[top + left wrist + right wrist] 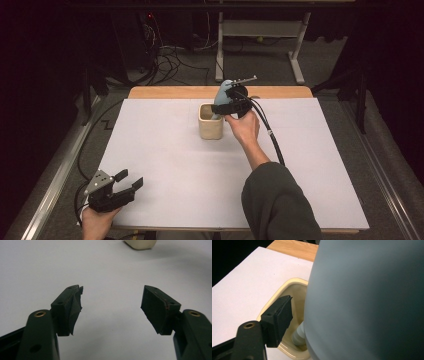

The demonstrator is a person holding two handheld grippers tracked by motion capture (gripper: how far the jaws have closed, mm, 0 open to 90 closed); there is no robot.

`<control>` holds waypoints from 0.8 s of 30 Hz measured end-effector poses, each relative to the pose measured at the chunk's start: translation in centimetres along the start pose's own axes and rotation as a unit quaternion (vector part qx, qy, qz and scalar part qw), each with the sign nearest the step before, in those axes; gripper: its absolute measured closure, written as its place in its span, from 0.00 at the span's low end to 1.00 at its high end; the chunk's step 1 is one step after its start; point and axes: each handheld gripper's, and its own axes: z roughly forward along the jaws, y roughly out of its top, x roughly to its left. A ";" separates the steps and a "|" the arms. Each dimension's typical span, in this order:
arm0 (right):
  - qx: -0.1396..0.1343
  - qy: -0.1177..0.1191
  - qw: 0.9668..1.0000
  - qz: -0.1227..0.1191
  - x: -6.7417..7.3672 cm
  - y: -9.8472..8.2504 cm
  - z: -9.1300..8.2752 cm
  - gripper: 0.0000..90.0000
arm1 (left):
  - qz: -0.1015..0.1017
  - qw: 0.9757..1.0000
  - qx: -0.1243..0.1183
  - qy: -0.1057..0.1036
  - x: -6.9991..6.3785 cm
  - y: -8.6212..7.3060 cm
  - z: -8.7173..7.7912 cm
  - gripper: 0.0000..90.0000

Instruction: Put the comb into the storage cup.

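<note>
Nearest the person, at the tabletop's (165, 150) front left corner, the left gripper (131, 181) rests with jaws spread and empty. Farther off, the right gripper (224, 108) hangs above the cream square ceramic cup (210, 127), jaws apparently released around the pale blue plastic tube (367, 302), which stands upright, cap down, in the cup.

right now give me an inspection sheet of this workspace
surface: white sheet on a wooden table.
job's things: pale blue bottle standing nozzle-down in the cream cup.
clutter: nothing seen.
grippers: right gripper at the bottle, visible pad off it; left gripper open and empty at the near left edge.
cables: black cable trails from the right gripper; tangle on the floor.
surroundings: dark room, white desk frame behind.
</note>
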 end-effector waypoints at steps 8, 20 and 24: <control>-0.004 -0.001 1.000 -0.004 0.0 0.1 -0.6 0.24 | -0.005 1.000 0.001 -0.001 0.1 0.0 0.0 0.37; -0.013 0.001 1.000 0.004 -0.7 -0.6 -1.4 0.23 | -0.002 1.000 0.002 -0.001 0.0 0.0 0.1 0.36; -0.020 0.000 1.000 0.006 -1.0 -0.8 -1.9 0.24 | -0.002 1.000 0.002 0.000 0.1 0.0 0.1 0.36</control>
